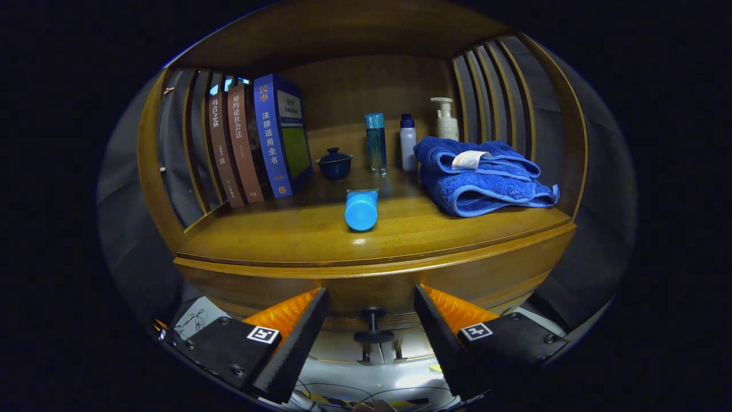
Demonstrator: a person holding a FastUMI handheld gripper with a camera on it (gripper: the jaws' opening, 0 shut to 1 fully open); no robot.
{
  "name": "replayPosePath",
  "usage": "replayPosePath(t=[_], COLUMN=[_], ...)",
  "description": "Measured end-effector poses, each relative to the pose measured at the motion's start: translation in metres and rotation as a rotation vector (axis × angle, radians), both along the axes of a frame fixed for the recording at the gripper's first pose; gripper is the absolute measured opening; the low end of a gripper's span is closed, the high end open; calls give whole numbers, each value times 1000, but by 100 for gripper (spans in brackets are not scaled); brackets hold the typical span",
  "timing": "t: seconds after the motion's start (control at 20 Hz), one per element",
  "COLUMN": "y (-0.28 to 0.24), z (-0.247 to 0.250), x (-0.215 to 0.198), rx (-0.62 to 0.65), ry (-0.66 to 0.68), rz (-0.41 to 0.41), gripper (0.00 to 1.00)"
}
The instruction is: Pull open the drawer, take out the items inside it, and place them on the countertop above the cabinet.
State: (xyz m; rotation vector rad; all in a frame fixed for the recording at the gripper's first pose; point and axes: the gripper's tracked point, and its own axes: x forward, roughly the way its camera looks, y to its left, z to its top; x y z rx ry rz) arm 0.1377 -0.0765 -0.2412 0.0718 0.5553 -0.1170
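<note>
My gripper [370,320] is open, its two black fingers [297,337] spread wide with nothing pressed between them. Just ahead, in the gap between them, stands the dark round drawer knob [373,326] on the wooden drawer front [394,289]. Whether the drawer is pulled out I cannot tell. Above the drawer lies the wooden countertop [286,234]. A light blue cylinder [362,209] lies on its side on that countertop, its round end toward me. What the drawer holds is hidden.
On the countertop stand several books [260,143] at the left, a small dark lidded cup [334,163], a tall blue bottle [376,143], a white bottle [408,143], a pump bottle [446,120] and a folded blue towel [480,177]. Slatted wooden sides enclose the shelf.
</note>
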Motion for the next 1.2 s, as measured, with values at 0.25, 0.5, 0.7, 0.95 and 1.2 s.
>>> replayPosePath(t=[0.25,0.5,0.7,0.95,1.2], y=[3,5,6,15,28], z=[3,23,59,127,194], x=[-3,-8,-15,-36,-61], rx=[12,-4,-8,-28,-54], ry=[9,-19,-78,-187,-302], rz=[6,13,20,45,73], gripper=[99,100,100,99,99])
